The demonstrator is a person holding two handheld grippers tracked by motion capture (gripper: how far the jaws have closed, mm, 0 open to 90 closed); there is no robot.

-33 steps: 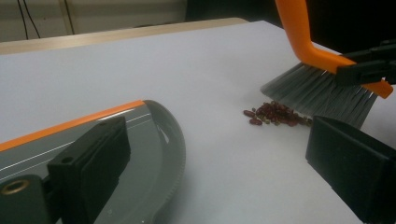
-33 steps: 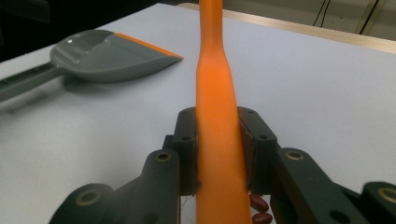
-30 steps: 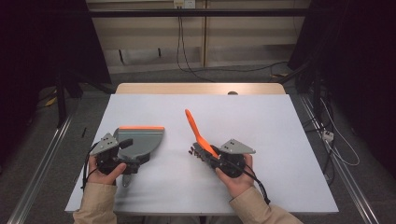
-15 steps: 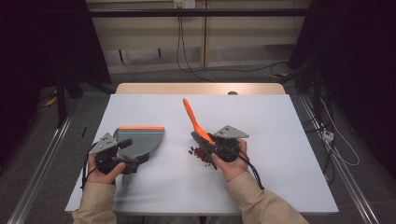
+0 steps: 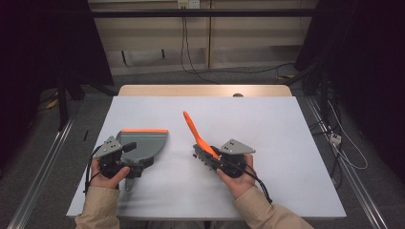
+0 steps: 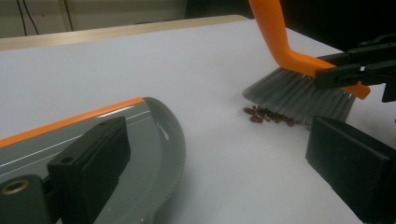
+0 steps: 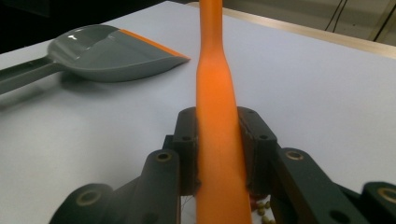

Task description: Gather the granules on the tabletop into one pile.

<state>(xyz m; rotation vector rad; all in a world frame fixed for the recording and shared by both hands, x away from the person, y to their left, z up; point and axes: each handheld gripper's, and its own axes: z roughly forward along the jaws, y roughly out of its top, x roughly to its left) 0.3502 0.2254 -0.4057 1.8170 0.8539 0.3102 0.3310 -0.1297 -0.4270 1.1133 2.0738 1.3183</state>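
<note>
At lower centre of the high view, the right hand-held gripper clamps the brush, handle tilted up-left. At lower left, the left hand-held gripper lies level, jaws wide around the dustpan.

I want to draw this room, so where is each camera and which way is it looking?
High view: above the person's side, looking forward and down on the table; forearms and both hands show.
Left gripper view: on the left gripper, facing the dustpan, beans; its black jaws show.
Right gripper view: on the right gripper, looking along the brush handle it clamps.
Shared: dustpan, brush.
</note>
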